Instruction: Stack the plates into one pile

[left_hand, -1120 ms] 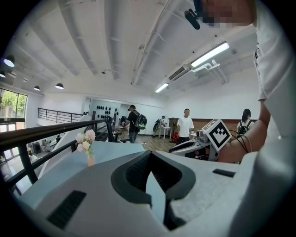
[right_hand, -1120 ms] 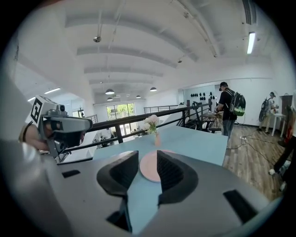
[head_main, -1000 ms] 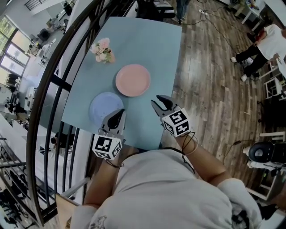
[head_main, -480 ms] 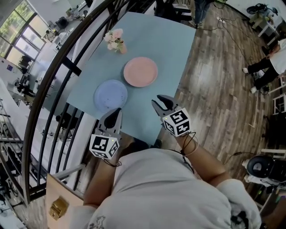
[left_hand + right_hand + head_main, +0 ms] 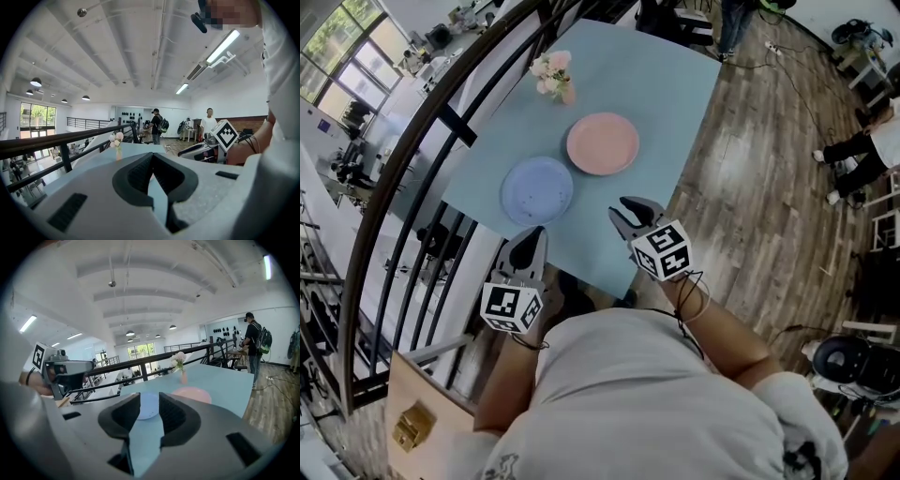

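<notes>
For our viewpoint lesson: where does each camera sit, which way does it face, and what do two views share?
Head view: on the head, steeply down at light blue table, round blue plate, round pink plate; torso, left gripper, right gripper show.
Left gripper view: on that gripper, across the table; shut jaws, the person's forearm show.
Right gripper view: on that gripper, toward both plates; open jaws show.
Shared: both gripper views show the pink-white flower bunch.

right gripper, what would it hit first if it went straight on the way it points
Likely the blue plate, seen between the open jaws of the right gripper; tilted down, it may touch the table first.
</notes>
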